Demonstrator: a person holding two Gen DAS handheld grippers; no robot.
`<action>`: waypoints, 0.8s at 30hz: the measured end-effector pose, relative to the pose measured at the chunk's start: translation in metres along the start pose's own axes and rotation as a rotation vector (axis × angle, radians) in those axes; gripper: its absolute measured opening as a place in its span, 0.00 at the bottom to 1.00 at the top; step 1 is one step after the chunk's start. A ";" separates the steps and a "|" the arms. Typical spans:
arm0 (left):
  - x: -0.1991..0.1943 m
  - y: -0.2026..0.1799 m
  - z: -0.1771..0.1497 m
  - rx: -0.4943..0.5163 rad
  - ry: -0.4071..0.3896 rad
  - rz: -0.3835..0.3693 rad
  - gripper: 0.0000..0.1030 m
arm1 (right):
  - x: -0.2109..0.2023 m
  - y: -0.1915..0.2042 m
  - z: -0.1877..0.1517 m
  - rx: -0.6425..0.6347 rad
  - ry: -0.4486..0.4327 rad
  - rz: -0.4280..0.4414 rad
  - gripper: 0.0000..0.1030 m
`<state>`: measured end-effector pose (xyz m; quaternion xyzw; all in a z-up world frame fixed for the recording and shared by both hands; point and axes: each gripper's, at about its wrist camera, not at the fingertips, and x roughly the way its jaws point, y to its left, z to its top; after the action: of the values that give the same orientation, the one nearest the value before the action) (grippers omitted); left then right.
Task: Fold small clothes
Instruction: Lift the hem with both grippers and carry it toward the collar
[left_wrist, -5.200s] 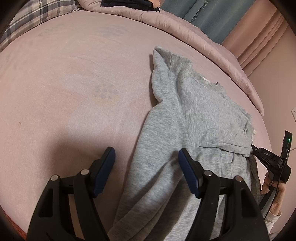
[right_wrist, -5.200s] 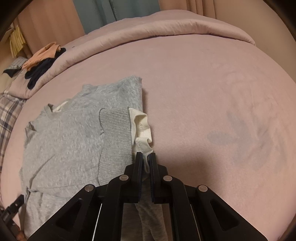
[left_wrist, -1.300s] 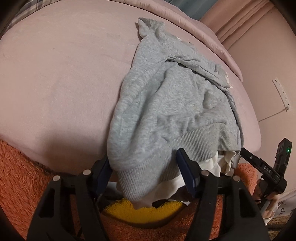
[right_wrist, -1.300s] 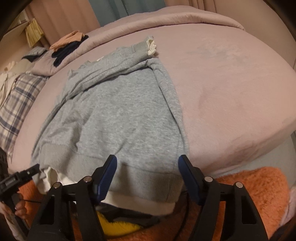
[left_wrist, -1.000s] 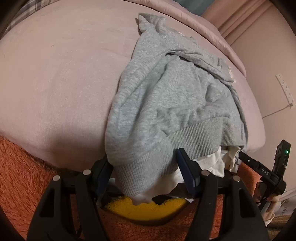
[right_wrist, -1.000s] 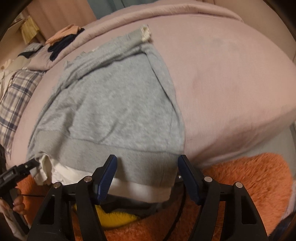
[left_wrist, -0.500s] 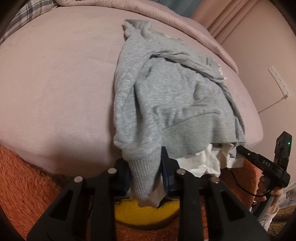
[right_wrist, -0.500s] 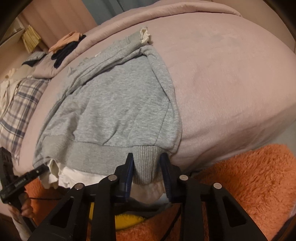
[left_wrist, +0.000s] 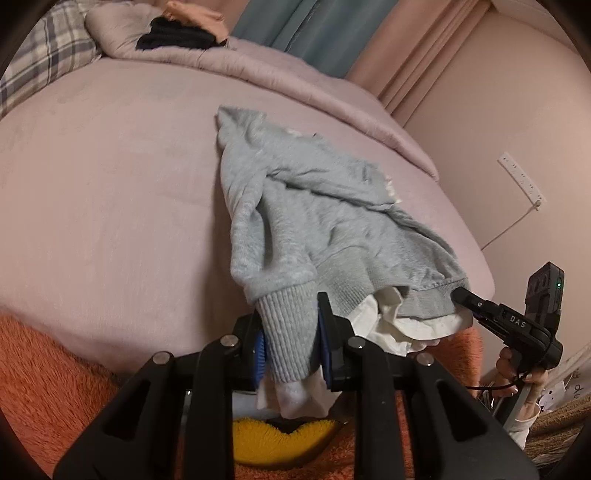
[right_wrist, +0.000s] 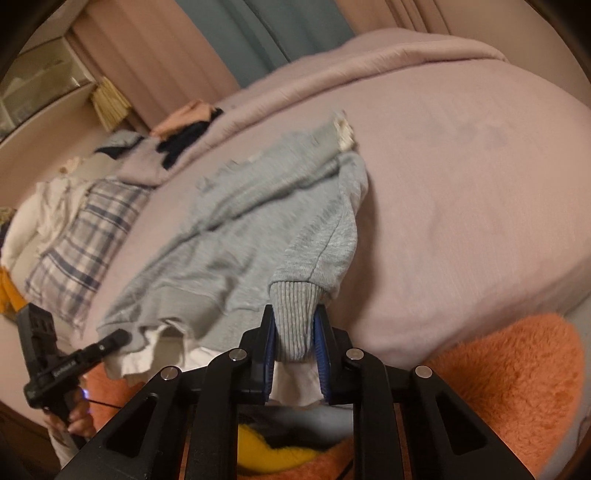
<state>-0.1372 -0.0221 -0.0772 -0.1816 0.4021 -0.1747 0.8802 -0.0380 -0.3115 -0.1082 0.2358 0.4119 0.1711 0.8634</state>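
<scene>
Both tools closed since earlier | left tool (left_wrist: 290, 345), right tool (right_wrist: 295, 345) pinching sweatshirt (left_wrist: 314, 221) hem (ribbed corners)

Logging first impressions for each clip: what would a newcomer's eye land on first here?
The grey sweatshirt sprawled across the pink bed, its ribbed hem hanging over the near edge. The left gripper and the right gripper are each shut on a hem corner, above an orange fluffy rug.

Home bedrm: pink bed (left_wrist: 110, 177), plaid pillow (right_wrist: 81, 236), curtains (left_wrist: 303, 33), wall socket (left_wrist: 521, 181).
</scene>
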 end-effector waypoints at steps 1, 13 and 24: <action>-0.003 -0.002 0.001 0.007 -0.010 -0.003 0.21 | -0.003 0.001 0.002 -0.005 -0.011 0.004 0.20; -0.029 0.002 0.006 0.000 -0.044 -0.034 0.21 | -0.027 0.009 0.007 -0.016 -0.090 0.061 0.19; -0.065 -0.005 0.017 0.055 -0.076 -0.061 0.21 | -0.060 0.026 0.010 -0.093 -0.160 0.101 0.19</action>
<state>-0.1656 0.0058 -0.0225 -0.1761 0.3578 -0.2055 0.8937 -0.0687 -0.3219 -0.0505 0.2289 0.3207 0.2140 0.8939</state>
